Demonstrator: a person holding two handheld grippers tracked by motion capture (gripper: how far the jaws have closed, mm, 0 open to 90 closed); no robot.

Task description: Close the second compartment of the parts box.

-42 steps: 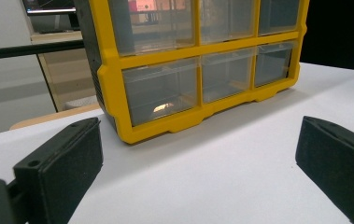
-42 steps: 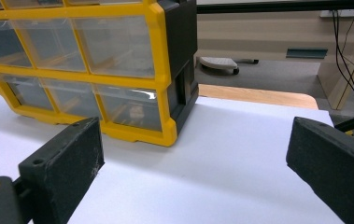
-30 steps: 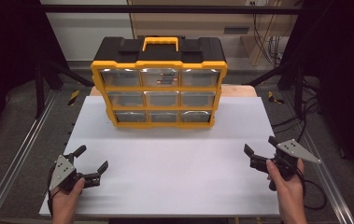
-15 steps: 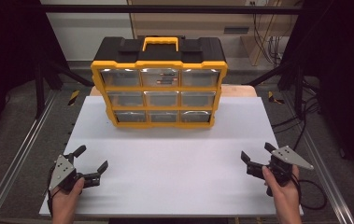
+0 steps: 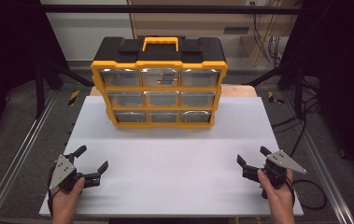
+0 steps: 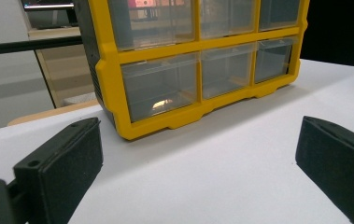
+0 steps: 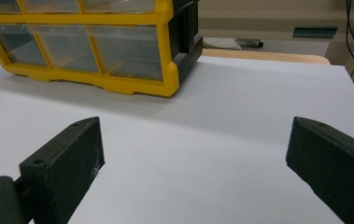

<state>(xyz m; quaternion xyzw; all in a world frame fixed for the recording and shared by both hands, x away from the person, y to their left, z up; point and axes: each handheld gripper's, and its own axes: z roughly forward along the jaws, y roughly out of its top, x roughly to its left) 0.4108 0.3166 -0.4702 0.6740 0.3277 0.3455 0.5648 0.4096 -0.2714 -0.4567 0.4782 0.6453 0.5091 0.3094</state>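
Two grippers wait at the near corners of the white bench (image 5: pixel 174 154), each held low in a hand with its jaws spread wide and nothing between them. The left gripper (image 5: pixel 90 164) and right gripper (image 5: pixel 251 156) both aim forward at the yellow drawer box (image 5: pixel 159 88), which stands upright at the far middle of the bench, clear drawer fronts turned toward the person — a sensible facing for pulling drawers. Bare white surface lies between jaws and box, so either side can advance straight. The box sits well in from both side edges; its back stands near the far edge.
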